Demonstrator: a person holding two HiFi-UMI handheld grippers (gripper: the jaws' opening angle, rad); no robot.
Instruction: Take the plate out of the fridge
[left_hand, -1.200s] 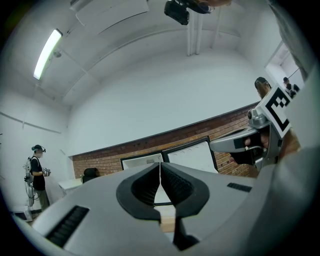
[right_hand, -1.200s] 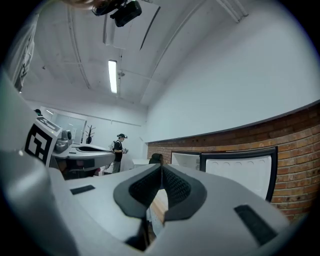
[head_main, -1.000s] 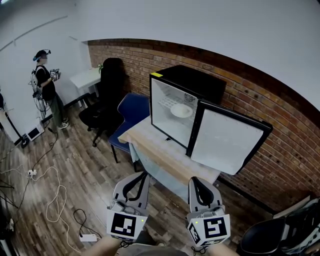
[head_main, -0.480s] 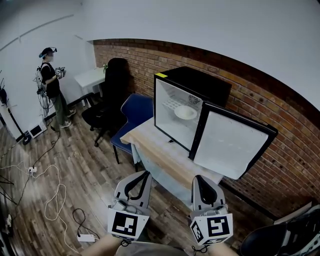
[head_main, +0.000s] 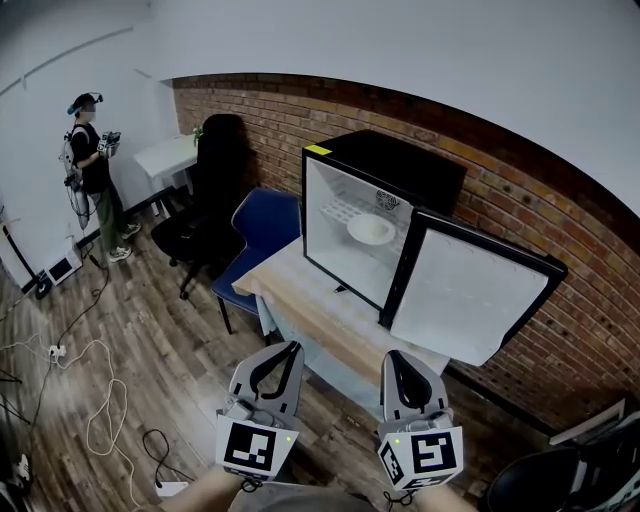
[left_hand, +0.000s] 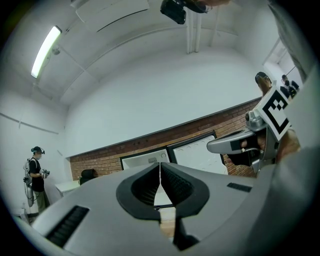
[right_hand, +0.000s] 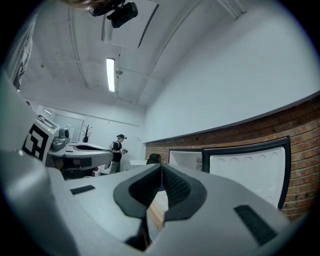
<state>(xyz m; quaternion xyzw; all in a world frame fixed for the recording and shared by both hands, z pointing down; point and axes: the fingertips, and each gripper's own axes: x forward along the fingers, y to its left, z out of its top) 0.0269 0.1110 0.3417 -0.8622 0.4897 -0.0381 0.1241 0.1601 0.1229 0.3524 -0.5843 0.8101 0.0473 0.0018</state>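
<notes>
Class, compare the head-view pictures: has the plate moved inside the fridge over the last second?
No. The plate sits at the same spot on the fridge shelf; only the camera shifted slightly.

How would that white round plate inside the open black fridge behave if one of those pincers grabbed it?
The white round plate looks like glazed ceramic: probably stiff, breakable, a bit slippery. Its raised rim likely gives an edge to pinch. Lying flat on the white wire shelf, it should slide rather than roll.
</notes>
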